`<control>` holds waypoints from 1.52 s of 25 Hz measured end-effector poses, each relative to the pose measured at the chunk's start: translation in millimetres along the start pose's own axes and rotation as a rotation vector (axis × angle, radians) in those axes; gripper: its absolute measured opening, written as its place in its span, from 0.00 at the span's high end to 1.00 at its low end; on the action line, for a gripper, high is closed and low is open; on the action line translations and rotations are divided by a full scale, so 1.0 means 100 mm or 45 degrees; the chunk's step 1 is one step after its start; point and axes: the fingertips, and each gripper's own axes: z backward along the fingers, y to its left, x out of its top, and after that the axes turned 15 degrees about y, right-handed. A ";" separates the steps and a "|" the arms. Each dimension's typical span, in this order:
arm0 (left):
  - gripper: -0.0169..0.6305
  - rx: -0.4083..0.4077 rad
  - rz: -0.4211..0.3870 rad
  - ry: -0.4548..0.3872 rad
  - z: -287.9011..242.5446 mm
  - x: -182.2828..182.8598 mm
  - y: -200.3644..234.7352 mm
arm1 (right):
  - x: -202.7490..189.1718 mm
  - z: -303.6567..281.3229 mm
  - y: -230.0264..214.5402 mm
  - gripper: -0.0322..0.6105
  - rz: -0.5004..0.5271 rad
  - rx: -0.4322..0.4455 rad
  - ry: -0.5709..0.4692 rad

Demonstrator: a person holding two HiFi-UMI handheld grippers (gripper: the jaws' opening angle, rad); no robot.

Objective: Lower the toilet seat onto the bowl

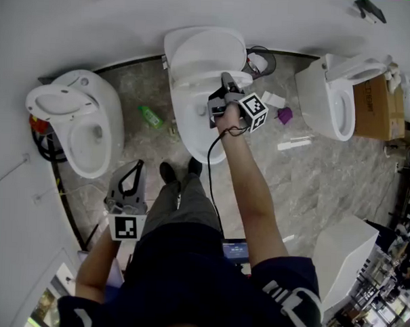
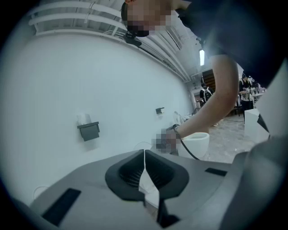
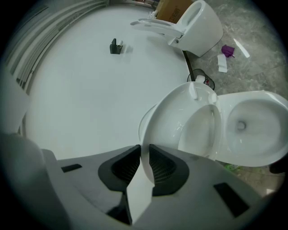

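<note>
The middle toilet's bowl (image 1: 193,128) (image 3: 252,130) stands open, with its white seat (image 1: 204,58) (image 3: 168,121) tilted up toward the wall. My right gripper (image 1: 226,84) (image 3: 145,155) reaches over the bowl's right side, and its jaws are shut on the seat's rim, whose white edge runs between the ribbed pads. My left gripper (image 1: 135,170) (image 2: 144,158) hangs low at the person's left side, away from the toilet. It is shut and holds nothing.
A second toilet (image 1: 78,120) stands to the left and a third (image 1: 333,97) to the right, beside a cardboard box (image 1: 370,106). A green bottle (image 1: 151,116), a purple object (image 1: 284,115) and white scraps (image 1: 294,143) lie on the marble floor. The person's feet (image 1: 181,170) stand before the bowl.
</note>
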 end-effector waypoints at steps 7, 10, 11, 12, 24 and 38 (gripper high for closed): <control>0.93 0.003 0.006 0.021 0.12 -0.11 -0.04 | -0.17 0.33 -0.13 0.83 0.021 -0.005 -0.021; 0.93 -0.007 0.002 0.031 0.14 -0.14 -0.09 | -0.22 0.49 -0.21 0.83 0.038 0.002 -0.014; 0.93 -0.011 -0.003 0.032 0.14 -0.14 -0.10 | -0.24 0.54 -0.24 0.83 0.047 0.002 -0.006; 0.93 -0.014 -0.007 0.035 0.14 -0.15 -0.11 | -0.25 0.59 -0.27 0.83 0.054 0.003 0.003; 0.93 -0.054 -0.023 0.058 0.20 -0.29 -0.27 | -0.49 1.11 -0.61 0.83 0.050 -0.044 0.009; 0.93 -0.075 -0.060 0.069 0.23 -0.40 -0.39 | -0.64 1.60 -1.10 0.84 0.023 -0.149 -0.025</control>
